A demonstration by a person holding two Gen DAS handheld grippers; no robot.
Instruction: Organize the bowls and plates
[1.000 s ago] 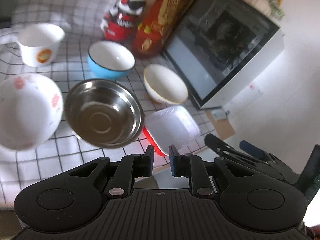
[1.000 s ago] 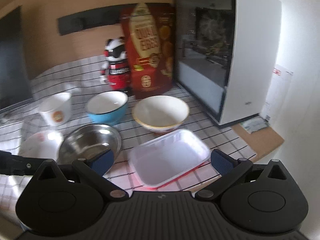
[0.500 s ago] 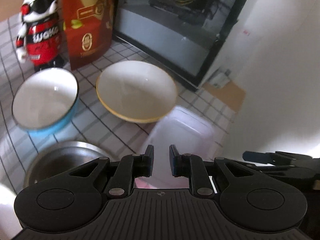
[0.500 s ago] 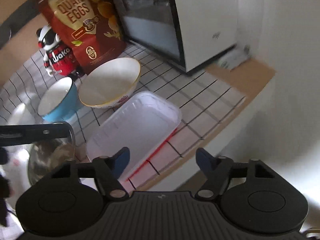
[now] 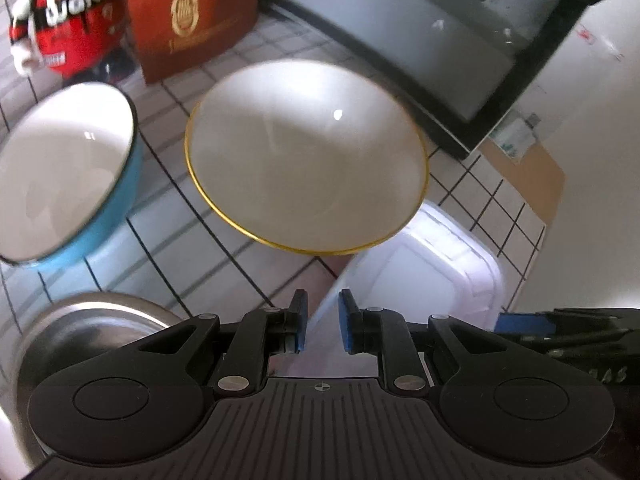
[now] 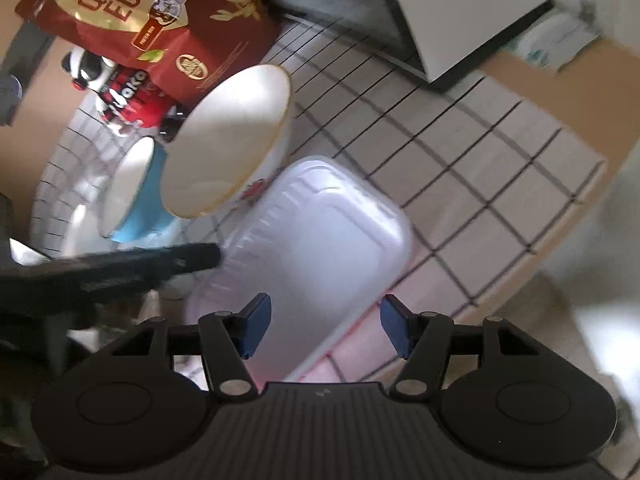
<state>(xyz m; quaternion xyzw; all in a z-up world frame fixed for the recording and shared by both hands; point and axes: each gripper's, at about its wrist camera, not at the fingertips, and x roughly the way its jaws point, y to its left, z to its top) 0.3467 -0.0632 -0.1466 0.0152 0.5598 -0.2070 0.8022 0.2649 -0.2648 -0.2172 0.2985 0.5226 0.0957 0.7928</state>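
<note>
A white bowl with a gold rim [image 5: 308, 160] sits on the checked cloth, ahead of my left gripper [image 5: 322, 326], whose jaws stand narrowly apart and empty above the near corner of a white rectangular dish [image 5: 416, 292]. A blue bowl [image 5: 64, 168] is to the left and a steel bowl [image 5: 80, 336] at lower left. In the right wrist view my right gripper [image 6: 326, 328] is open over the white dish [image 6: 320, 240], with the gold-rimmed bowl [image 6: 232, 140] and blue bowl [image 6: 136, 192] beyond. The left gripper's finger [image 6: 132, 264] reaches in from the left.
A red quail-egg bag [image 6: 160, 16] and a red-and-black toy figure [image 5: 64, 20] stand behind the bowls. A white appliance with a dark glass door [image 5: 420, 32] stands at the right. The table edge [image 6: 532, 272] runs close by the dish.
Both grippers have moved forward and down towards the white dish and the gold-rimmed bowl. The right gripper's jaws have stayed wide open; the left's stay narrowly apart.
</note>
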